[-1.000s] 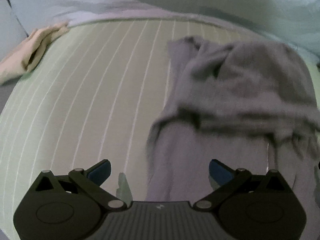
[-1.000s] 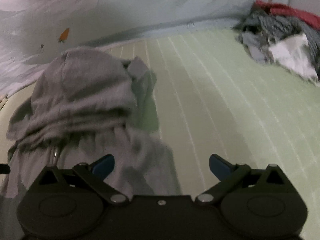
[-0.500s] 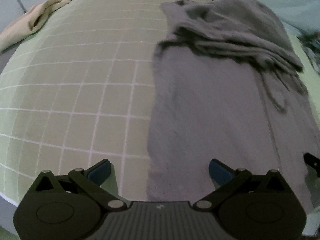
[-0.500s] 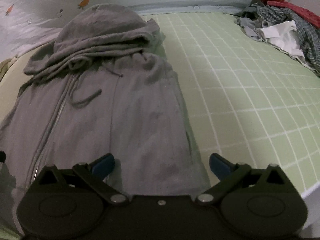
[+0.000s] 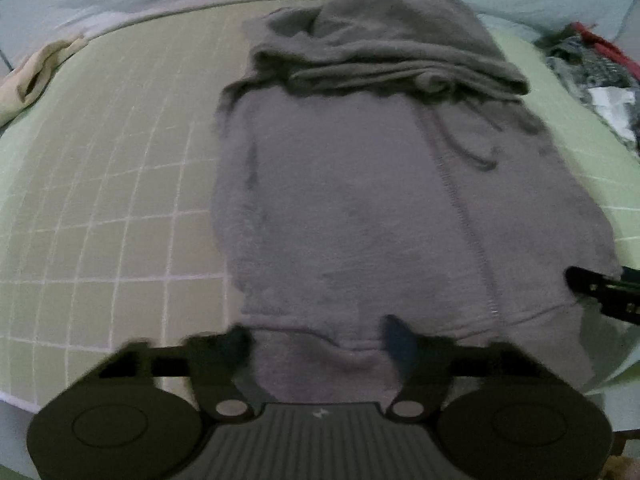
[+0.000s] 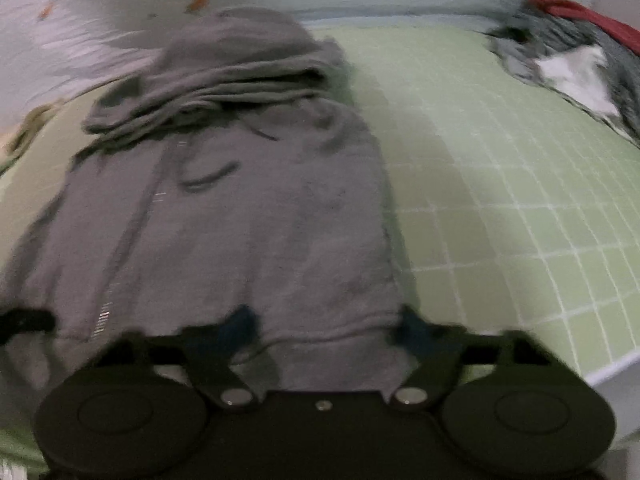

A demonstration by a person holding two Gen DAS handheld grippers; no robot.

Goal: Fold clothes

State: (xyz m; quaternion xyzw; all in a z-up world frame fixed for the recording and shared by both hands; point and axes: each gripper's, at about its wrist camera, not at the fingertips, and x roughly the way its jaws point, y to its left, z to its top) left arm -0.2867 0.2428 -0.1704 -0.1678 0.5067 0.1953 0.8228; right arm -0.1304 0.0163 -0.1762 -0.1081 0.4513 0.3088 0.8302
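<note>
Green grid-pattern bedsheet [image 5: 120, 184] fills both views, pale blue printed blanket [image 6: 120, 12] bunched along the far edge at 12 o'clock. Your grey zip hoodie [image 5: 360, 200] lies flat on the sheet, hood [image 5: 400, 32] at 12 o'clock, hem at 6 o'clock, zipper [image 5: 464, 216] running down the front, drawstring [image 5: 464, 148] looped loose below the hood. Your left gripper [image 5: 320, 340] sits at the hem's left part, jaws spread apart with hem fabric between the blue pads [image 5: 400, 340]; both views are blurred, so contact can't be confirmed. Your right gripper [image 6: 328, 328] sits at the hem's right corner, jaws likewise apart, cloth between them. In the left wrist view it shows at 3 o'clock, at the hoodie's right edge. Beige cloth [image 5: 36, 72] lies at 10 o'clock in the left view. Pile of mixed clothes [image 6: 572, 60], red, white and grey, sits at 2 o'clock in the right view, well apart from the hoodie.
</note>
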